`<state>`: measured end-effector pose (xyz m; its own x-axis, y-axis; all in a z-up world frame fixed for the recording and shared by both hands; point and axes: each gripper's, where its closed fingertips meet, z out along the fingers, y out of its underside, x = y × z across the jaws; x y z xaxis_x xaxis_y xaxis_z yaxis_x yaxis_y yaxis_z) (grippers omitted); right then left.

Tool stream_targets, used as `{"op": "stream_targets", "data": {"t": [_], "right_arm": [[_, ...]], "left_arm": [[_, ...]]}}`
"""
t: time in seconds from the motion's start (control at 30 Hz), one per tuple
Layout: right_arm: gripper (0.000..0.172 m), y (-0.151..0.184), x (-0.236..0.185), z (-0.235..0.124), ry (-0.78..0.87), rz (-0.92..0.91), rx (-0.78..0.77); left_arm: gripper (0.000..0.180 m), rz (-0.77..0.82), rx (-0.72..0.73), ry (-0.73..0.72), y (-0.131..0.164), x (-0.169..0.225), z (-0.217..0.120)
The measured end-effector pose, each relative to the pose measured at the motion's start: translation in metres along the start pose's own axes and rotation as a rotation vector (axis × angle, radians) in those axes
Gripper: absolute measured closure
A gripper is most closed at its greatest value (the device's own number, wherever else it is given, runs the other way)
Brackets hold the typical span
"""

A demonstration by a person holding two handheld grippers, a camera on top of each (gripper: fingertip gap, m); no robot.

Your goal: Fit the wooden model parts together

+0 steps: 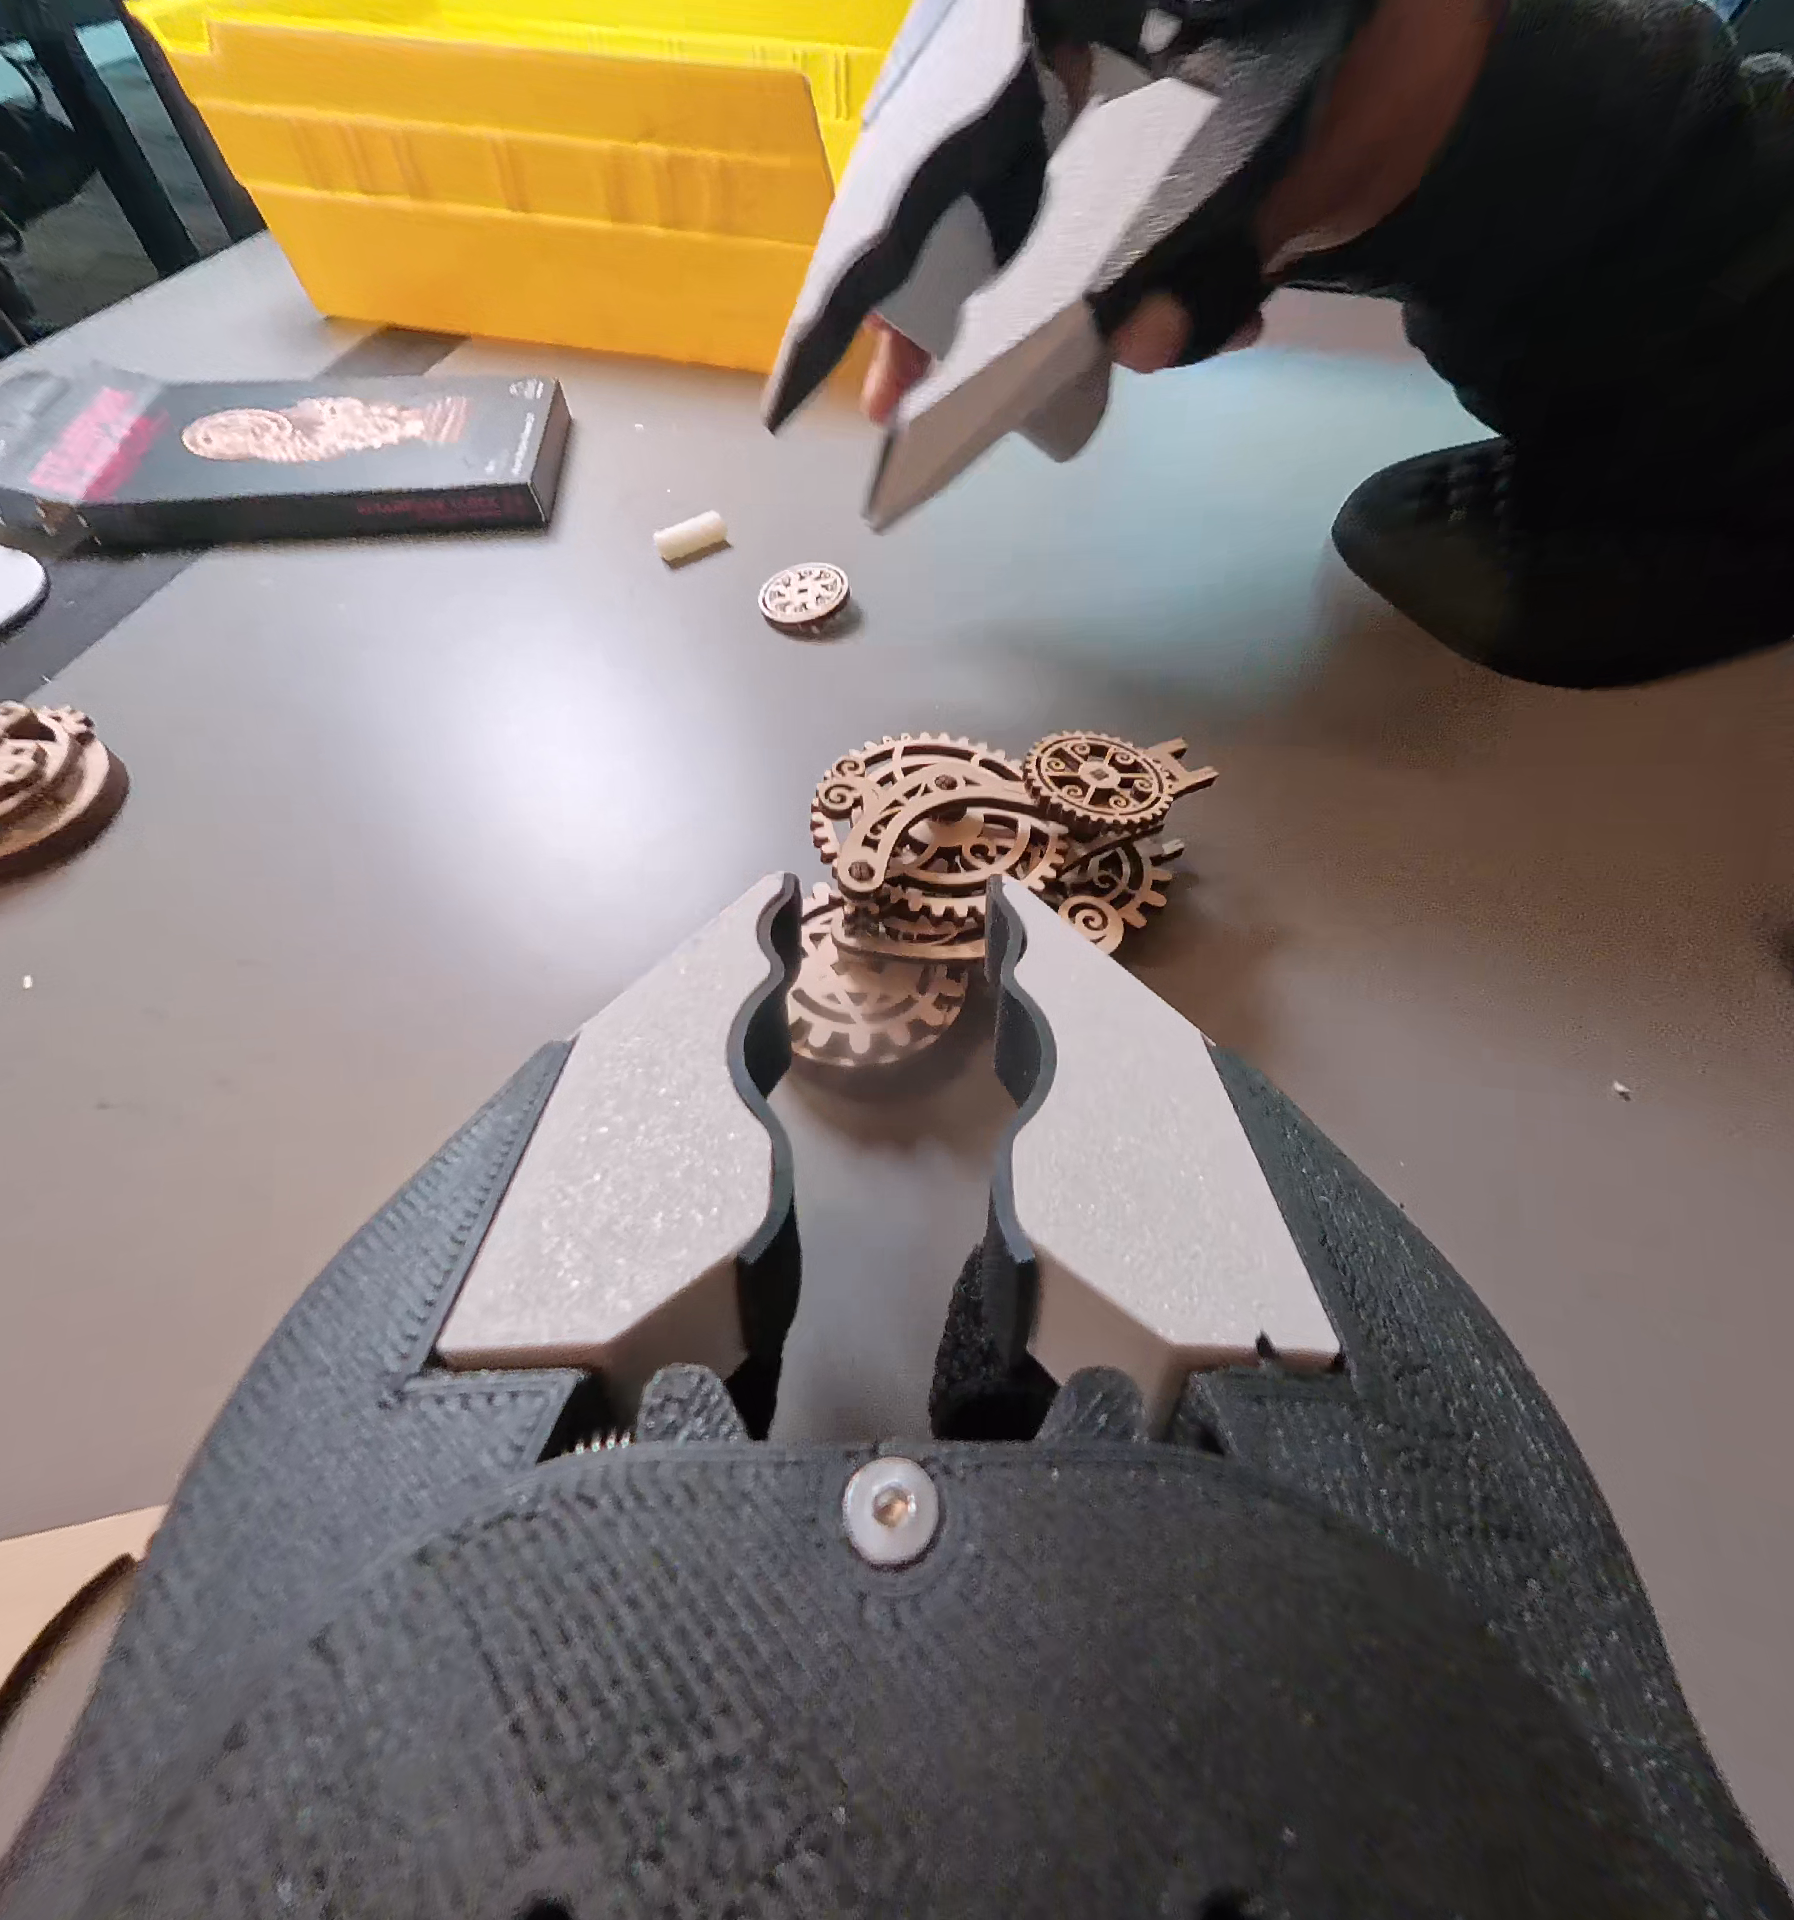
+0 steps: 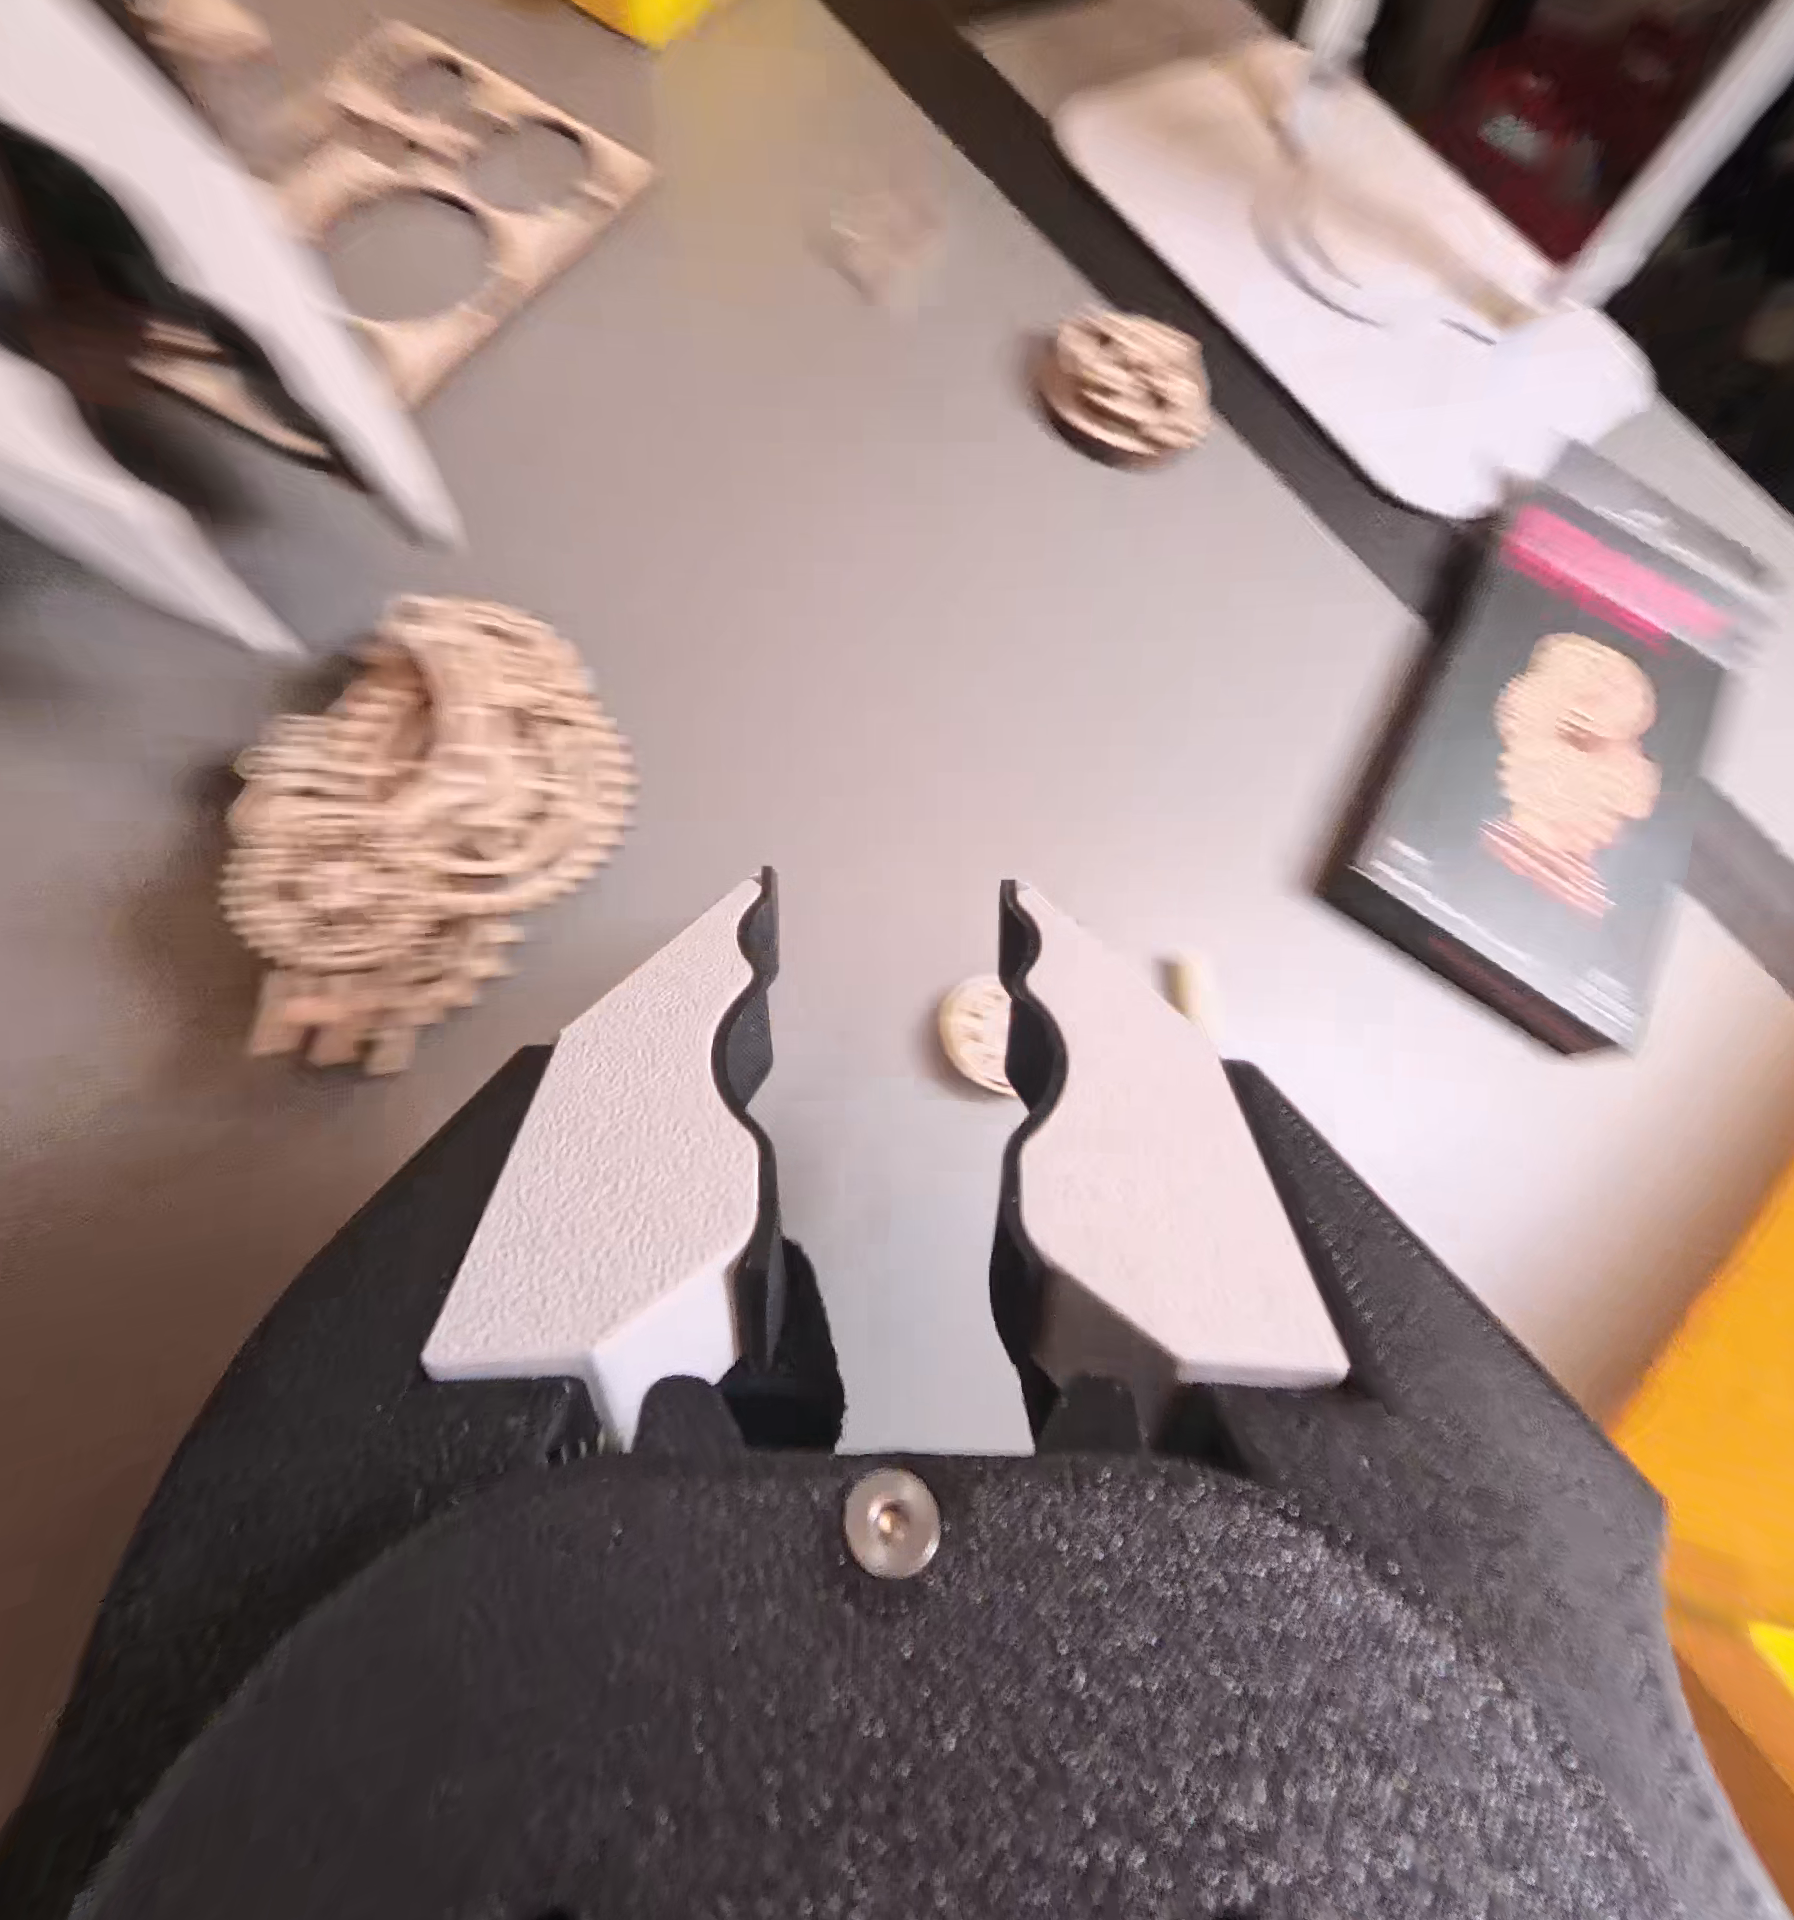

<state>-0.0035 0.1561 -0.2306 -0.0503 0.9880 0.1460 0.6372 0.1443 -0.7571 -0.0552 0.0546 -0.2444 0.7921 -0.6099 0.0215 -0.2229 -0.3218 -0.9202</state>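
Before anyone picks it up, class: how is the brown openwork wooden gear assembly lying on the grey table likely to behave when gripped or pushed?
The brown wooden gear assembly is probably light, being thin fretwork. Its slender teeth and scrolls look fragile, so a hard squeeze might snap them. It rests tilted on one round gear disc, so a push on the grey table may tip it.

We see a grey surface (image 1: 457, 831) bearing a wooden gear assembly (image 1: 986, 852), 1 small gear disc (image 1: 805, 595), a black box (image 1: 290, 457), a yellow bin (image 1: 560, 208) and a cut-out wooden sheet (image 2: 457, 197).
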Motion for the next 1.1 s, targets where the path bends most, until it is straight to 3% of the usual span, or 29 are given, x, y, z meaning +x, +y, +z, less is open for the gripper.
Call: {"op": "stream_targets", "data": {"t": [0.1, 0.23, 0.33, 0.7, 0.87, 1.1], "right_arm": [[0.125, -0.003, -0.067, -0.005, -0.253, -0.055, -0.054], [0.122, 0.005, -0.107, 0.009, -0.304, -0.165, -0.132], [0.137, 0.010, -0.104, 0.018, -0.263, -0.185, -0.153], [0.138, 0.010, -0.125, 0.012, -0.415, -0.433, 0.008], [0.138, 0.011, -0.133, 0.007, -0.463, -0.470, 0.031], [0.138, 0.014, -0.149, 0.001, -0.565, -0.473, 0.046]], "left_arm": [[0.149, 0.058, 0.042, -0.007, -0.010, 0.005, -0.001], [0.155, 0.121, 0.050, 0.032, -0.015, 0.022, 0.004], [0.156, 0.174, 0.004, 0.040, -0.009, 0.028, 0.011], [0.162, 0.418, -0.228, -0.005, 0.009, 0.047, 0.022], [0.173, 0.439, -0.290, 0.011, 0.007, 0.051, 0.017], [0.160, 0.523, -0.332, 0.094, 0.002, 0.060, 0.010]]}}
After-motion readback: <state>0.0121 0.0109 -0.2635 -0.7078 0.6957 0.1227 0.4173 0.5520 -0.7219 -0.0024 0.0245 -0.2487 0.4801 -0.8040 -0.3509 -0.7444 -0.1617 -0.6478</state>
